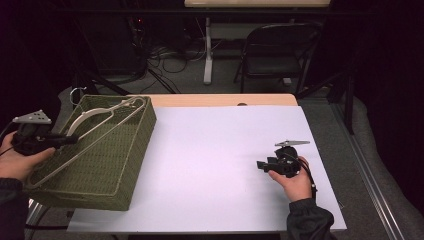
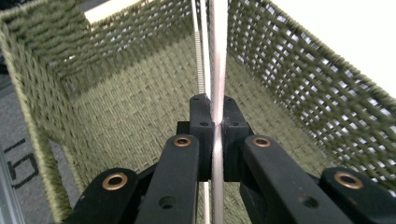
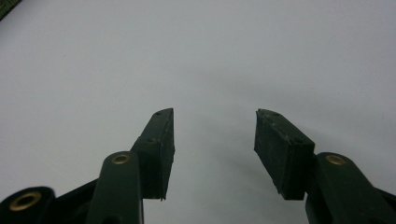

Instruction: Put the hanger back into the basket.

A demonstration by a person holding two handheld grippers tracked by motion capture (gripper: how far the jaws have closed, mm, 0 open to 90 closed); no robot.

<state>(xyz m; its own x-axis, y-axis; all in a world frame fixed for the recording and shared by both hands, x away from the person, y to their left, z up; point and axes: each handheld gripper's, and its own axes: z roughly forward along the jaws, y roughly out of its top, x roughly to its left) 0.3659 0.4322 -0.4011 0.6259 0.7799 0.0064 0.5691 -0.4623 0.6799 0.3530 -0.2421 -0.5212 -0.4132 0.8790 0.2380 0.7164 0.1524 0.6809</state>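
A: Any readable text, labels or numbers?
B: None legible. Large dark marks on the grey floor [image 2: 18, 163], left of the woven basket [image 2: 116, 116], cropped; cannot be read.

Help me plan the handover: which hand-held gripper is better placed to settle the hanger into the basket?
Left. The left hand-held gripper already clamps the hanger over the basket; the right hand-held gripper rests open, far across the table.

hanger [image 2: 217, 56] ends cut off, basket [image 2: 116, 107] rim cropped
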